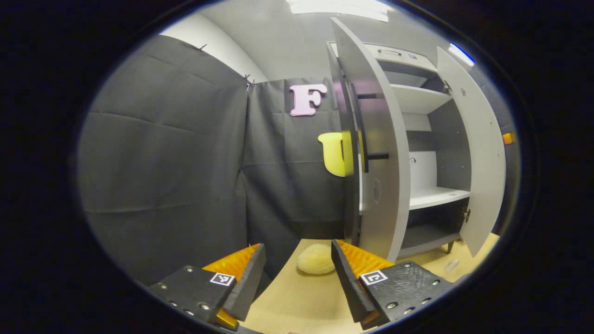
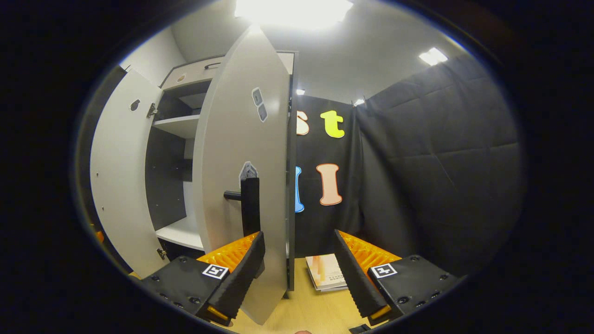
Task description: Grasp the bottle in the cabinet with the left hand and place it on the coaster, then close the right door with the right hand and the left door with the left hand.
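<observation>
Left gripper view shows the left gripper (image 1: 297,273), fingers apart and empty, above the tabletop (image 1: 301,301), with a pale round coaster (image 1: 315,259) near the table's far edge beside the open cabinet (image 1: 417,153). Right gripper view shows the right gripper (image 2: 299,269), spread and empty, at the right door (image 2: 241,176), with a booklet (image 2: 327,272) beyond. I cannot tell where the bottle is.
</observation>
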A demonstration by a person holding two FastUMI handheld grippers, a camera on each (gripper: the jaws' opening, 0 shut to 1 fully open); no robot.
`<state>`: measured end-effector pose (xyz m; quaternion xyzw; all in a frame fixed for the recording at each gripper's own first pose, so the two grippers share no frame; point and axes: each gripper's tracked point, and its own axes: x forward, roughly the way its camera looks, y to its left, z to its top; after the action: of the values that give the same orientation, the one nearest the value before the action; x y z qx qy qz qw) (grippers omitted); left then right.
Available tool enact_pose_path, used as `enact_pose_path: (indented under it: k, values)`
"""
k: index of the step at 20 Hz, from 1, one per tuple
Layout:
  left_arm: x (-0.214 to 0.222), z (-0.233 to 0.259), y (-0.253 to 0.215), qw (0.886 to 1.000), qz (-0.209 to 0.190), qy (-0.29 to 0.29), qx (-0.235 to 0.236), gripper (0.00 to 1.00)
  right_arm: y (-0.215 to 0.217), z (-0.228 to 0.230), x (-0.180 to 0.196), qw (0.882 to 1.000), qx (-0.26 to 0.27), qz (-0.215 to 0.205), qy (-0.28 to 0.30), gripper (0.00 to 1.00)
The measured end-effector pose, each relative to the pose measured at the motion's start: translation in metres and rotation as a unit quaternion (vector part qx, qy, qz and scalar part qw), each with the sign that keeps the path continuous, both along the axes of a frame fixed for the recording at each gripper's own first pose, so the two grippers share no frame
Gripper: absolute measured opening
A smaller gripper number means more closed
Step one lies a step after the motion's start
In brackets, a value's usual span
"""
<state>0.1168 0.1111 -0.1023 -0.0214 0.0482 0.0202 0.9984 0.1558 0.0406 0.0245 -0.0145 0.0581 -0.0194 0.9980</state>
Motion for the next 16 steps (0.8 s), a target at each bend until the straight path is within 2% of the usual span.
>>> enact_pose_path:
  k: [11,16]
  values:
    - [-0.004,-0.006,0.031,1.000,0.018,0.002,-0.016,0.82,0.077,-0.007,0.032,0.998,0.007,0.060,-0.005,0.95]
    - [-0.004,-0.011,0.032,0.999,0.027,0.014,-0.013,0.83,0.099,-0.012,0.052,0.997,0.016,0.079,-0.003,0.96]
